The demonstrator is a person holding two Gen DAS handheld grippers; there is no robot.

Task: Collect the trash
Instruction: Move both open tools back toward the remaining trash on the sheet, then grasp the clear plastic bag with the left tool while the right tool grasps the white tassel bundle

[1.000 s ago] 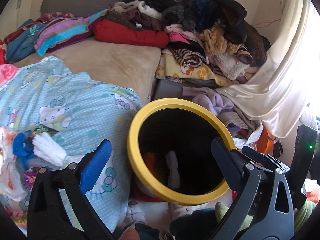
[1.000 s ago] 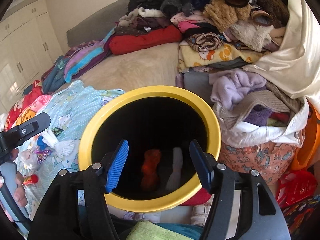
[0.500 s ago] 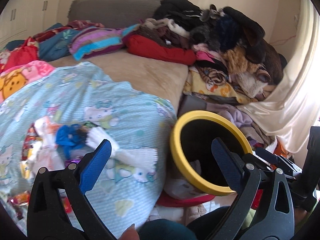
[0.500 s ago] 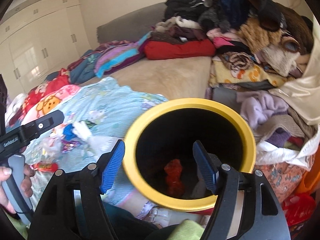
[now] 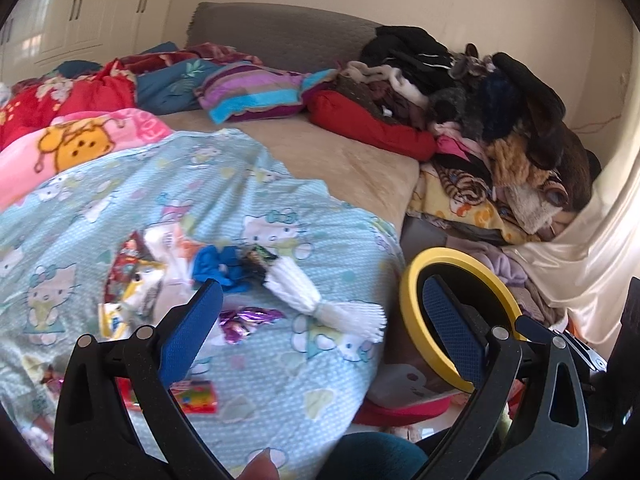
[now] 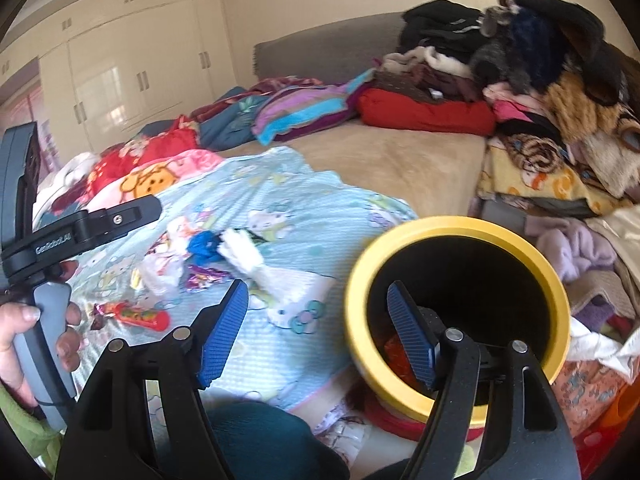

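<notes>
trash (image 5: 224, 280) lay scattered on the blue blanket (image 5: 120, 208), beside the yellow bin (image 6: 456, 232). left gripper (image 5: 320, 320) and right gripper (image 6: 316, 328) were both spread wide, empty, the right having just widened, presumably for a pickup.

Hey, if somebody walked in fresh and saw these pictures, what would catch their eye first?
Probably the yellow-rimmed bin at the foot of the bed, dark inside with something red at the bottom. Next, the scatter of wrappers and scraps on the light blue cartoon-cat blanket, just ahead of the open left gripper. Then the tall heap of clothes piled at the bed's right side.
</notes>
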